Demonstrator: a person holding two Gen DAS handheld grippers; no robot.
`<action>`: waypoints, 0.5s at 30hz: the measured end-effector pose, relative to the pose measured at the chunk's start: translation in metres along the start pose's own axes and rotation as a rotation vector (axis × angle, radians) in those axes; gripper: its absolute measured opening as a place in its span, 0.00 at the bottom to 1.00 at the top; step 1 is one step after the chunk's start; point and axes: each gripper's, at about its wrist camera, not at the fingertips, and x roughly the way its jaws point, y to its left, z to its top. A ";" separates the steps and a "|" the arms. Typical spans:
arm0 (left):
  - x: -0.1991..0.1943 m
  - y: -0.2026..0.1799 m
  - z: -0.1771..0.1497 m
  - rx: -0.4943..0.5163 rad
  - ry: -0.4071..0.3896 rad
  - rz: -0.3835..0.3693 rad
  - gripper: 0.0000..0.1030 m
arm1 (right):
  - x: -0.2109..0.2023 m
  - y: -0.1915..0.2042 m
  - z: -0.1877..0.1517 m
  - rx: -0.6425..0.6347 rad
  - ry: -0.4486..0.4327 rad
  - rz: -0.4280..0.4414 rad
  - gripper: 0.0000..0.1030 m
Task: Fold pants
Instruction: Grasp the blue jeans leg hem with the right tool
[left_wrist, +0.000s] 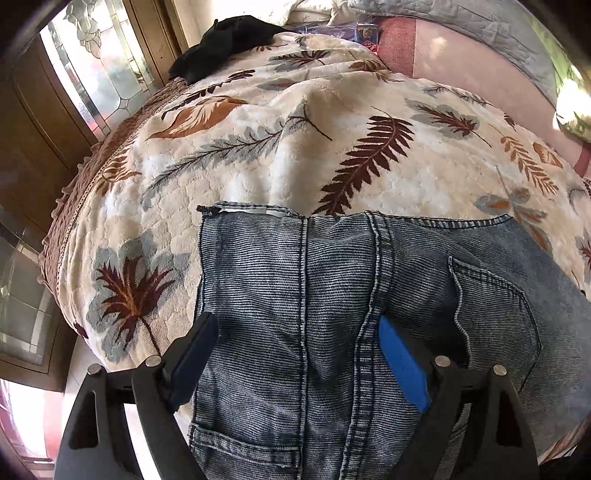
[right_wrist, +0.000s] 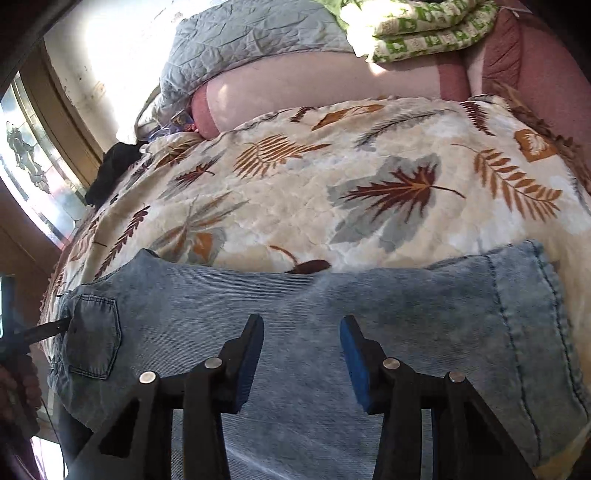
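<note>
OK, we've got the jeans (left_wrist: 332, 295) lying folded on the leaf-print blanket (left_wrist: 295, 147), near the bed's front edge. Left gripper (left_wrist: 299, 358) hovers over the pocket end w/ fingers spread wide, denim showing between the blue pads (left_wrist: 404, 365), nothing pinched. Right gripper (right_wrist: 302, 362) same story: fingers apart over the pale leg fabric, not gripping. Far edge of the jeans runs roughly straight across the blanket; lots of bare blanket beyond it in both views. Left side: blanket edge drops off toward a wooden door w/ glass panes (left_wrist: 92, 74).

Left wrist view only: black garment (left_wrist: 225, 40) at the far blanket corner, well apart from the jeans. Right wrist view only: green-white patterned bedding (right_wrist: 424, 33), grey quilt (right_wrist: 251, 40), and the left gripper's tip touching the jeans by the back pocket (right_wrist: 94, 343).
</note>
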 end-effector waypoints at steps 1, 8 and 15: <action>0.006 -0.002 0.000 0.010 0.006 0.008 0.87 | 0.007 0.005 0.001 -0.015 0.018 0.008 0.44; 0.028 0.002 0.003 0.009 0.011 0.030 1.00 | 0.049 0.025 0.006 -0.137 0.078 -0.127 0.43; 0.003 0.002 -0.003 -0.027 0.029 0.042 1.00 | 0.013 0.000 0.010 -0.054 -0.035 -0.117 0.43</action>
